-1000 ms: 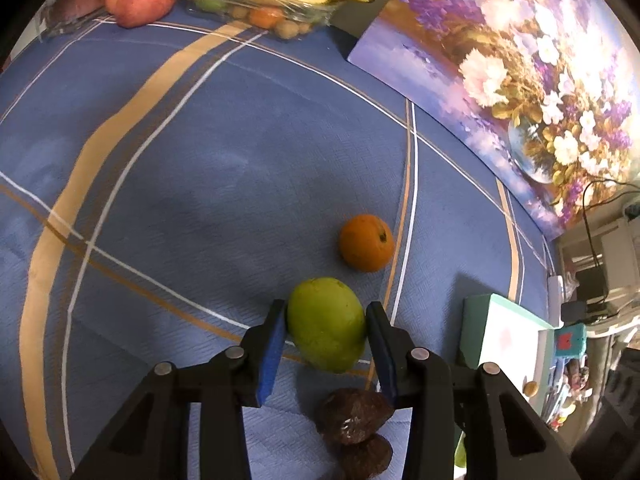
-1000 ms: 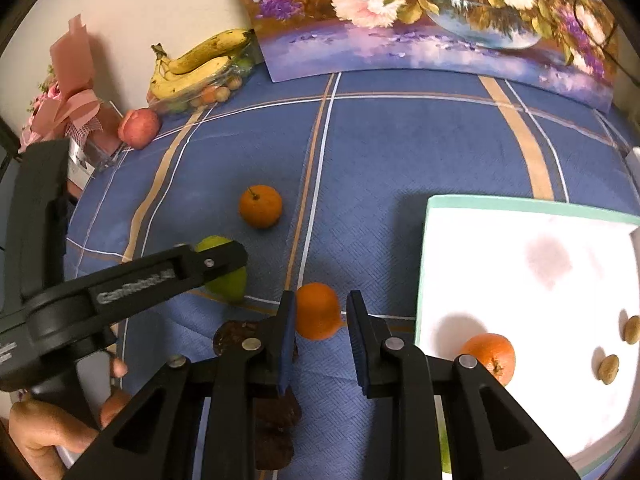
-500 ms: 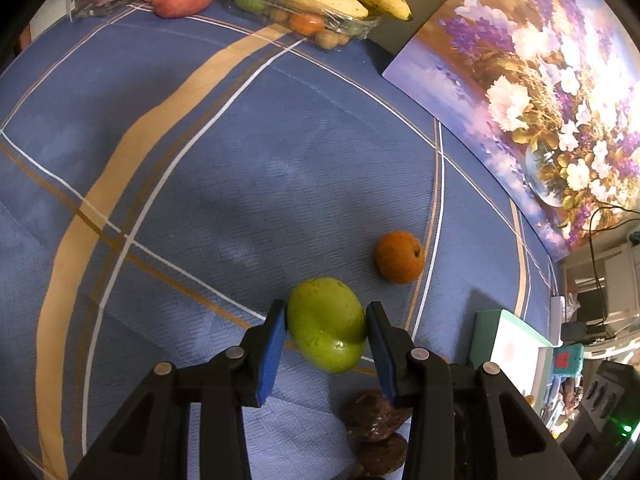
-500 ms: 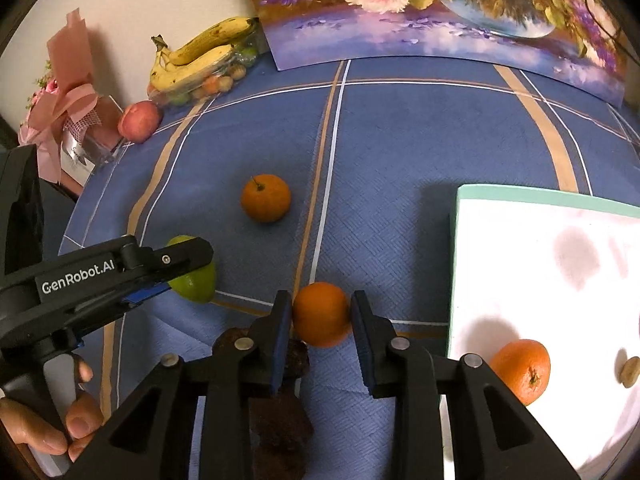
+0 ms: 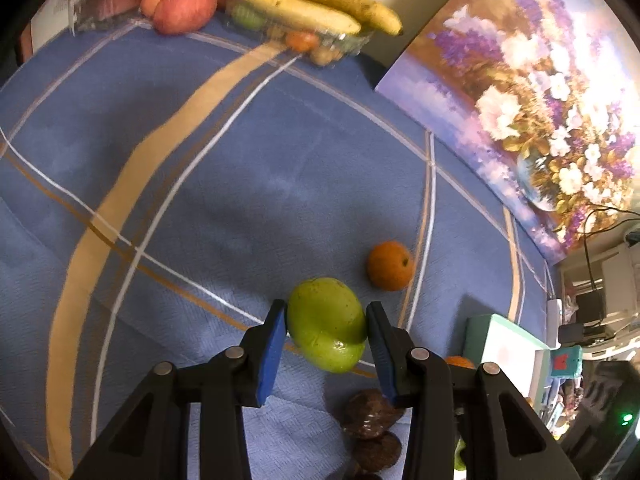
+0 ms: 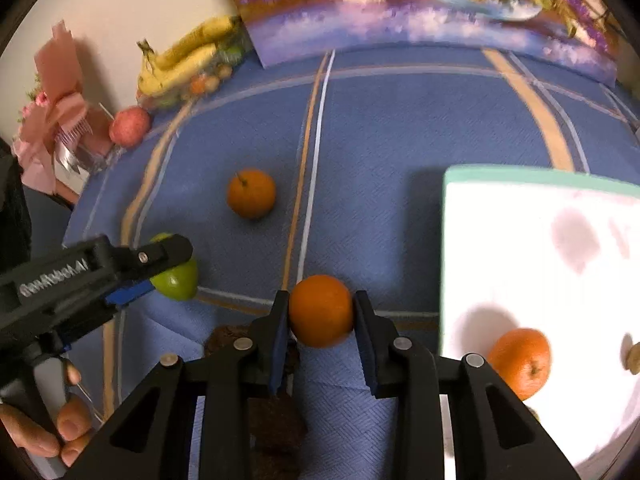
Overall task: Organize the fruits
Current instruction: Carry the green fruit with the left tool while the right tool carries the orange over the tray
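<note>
Since a second ago my right tongs (image 6: 321,312) loosened a little on the orange (image 6: 321,310), but it sits clamped between the pads, low centre of the right view. Both views have tilted up: the banana tray (image 5: 320,40) sits lower in the top of the left view now than before, and the white tray (image 6: 540,264) looks larger on the right of the right view.

My left tongs (image 5: 326,330) grip the green fruit (image 5: 326,324), pads pressed on both sides, bottom centre of the left view. Same tongs show at the lower left of the right view, with my hand (image 6: 52,424) on the handle.

A second orange (image 5: 390,266) lies loose on the blue cloth (image 5: 200,200), just up and right of the green fruit. A third orange (image 6: 520,360) rests in the white tray with the green rim, lower right of the right view. Dark brown lumps (image 5: 370,408) lie on the cloth under my left tongs; can't tell what they are.

Red apples (image 5: 184,8) sit top left, next to the banana tray. Flower painting (image 5: 520,100) leans at the upper right.
</note>
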`<state>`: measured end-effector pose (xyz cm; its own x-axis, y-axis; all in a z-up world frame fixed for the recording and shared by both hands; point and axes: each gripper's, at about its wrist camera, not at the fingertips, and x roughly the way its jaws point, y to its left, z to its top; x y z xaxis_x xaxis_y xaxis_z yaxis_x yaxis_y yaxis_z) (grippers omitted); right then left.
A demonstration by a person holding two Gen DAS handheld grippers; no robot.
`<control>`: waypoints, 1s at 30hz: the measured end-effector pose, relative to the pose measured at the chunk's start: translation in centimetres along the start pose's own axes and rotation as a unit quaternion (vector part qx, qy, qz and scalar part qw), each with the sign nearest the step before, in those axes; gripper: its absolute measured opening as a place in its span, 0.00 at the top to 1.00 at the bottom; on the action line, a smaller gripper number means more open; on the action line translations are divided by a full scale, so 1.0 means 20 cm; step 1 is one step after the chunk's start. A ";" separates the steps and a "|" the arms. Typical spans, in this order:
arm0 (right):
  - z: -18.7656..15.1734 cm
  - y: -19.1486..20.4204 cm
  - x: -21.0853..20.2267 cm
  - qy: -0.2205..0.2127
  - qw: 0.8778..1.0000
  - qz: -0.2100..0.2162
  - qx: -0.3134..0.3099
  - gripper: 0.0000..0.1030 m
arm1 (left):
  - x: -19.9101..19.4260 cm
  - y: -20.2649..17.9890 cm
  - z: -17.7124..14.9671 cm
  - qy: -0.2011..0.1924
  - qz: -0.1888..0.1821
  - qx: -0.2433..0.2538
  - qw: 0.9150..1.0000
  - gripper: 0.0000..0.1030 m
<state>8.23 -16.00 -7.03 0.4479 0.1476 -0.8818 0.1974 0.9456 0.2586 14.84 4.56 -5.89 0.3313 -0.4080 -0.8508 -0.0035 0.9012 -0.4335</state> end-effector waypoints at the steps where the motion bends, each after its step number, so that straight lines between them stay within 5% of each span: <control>1: 0.01 0.00 -0.04 -0.011 1.000 0.002 0.001 0.68 | -0.02 -0.01 0.00 -0.005 -0.001 0.003 1.000 0.59; 7: 0.05 -0.03 -0.23 -0.050 0.999 -0.007 0.011 0.68 | -0.16 -0.09 -0.01 -0.039 -0.006 0.033 0.999 0.59; 18: 0.00 -0.21 -0.42 -0.058 0.996 -0.070 0.017 0.68 | -0.25 -0.29 -0.14 -0.052 -0.035 0.091 0.994 0.59; 30: -0.08 -0.53 -0.63 -0.077 0.989 -0.100 0.084 0.68 | -0.19 -0.69 -0.44 -0.015 -0.050 0.221 0.974 0.59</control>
<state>-0.95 -27.34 0.76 0.5099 -0.0947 -0.8550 0.4309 0.8884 0.1586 5.27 -7.71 0.72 0.3371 -0.4979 -0.7990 0.4345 0.8352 -0.3371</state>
